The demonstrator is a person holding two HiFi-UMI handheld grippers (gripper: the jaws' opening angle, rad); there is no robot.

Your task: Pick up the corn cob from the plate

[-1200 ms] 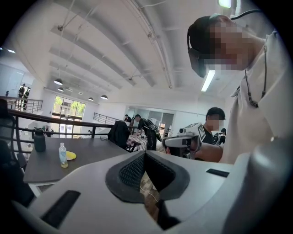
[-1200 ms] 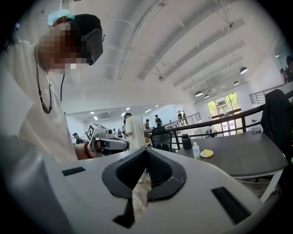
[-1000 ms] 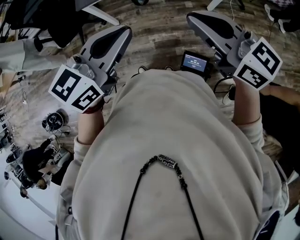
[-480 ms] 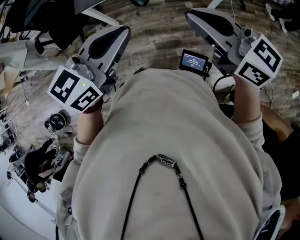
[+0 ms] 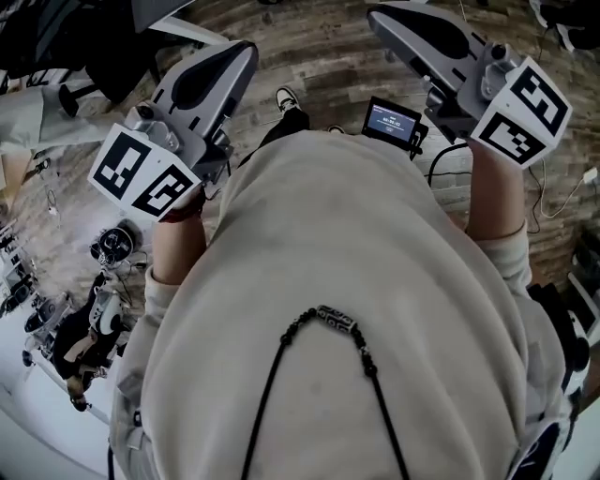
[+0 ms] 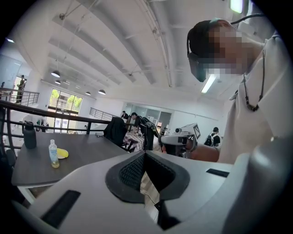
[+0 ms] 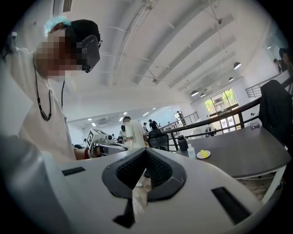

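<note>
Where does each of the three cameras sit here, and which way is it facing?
Head view: on the person's head, facing steeply down at the beige sweatshirt and wood floor; both forearms show, holding the left gripper and right gripper.
Left gripper view: on that gripper, looking along its shut, empty jaws; sweatshirt at right.
Right gripper view: on that gripper, along its shut, empty jaws; sweatshirt at left.
Shared: both gripper views show the grey table with plate and clear bottle.
</note>
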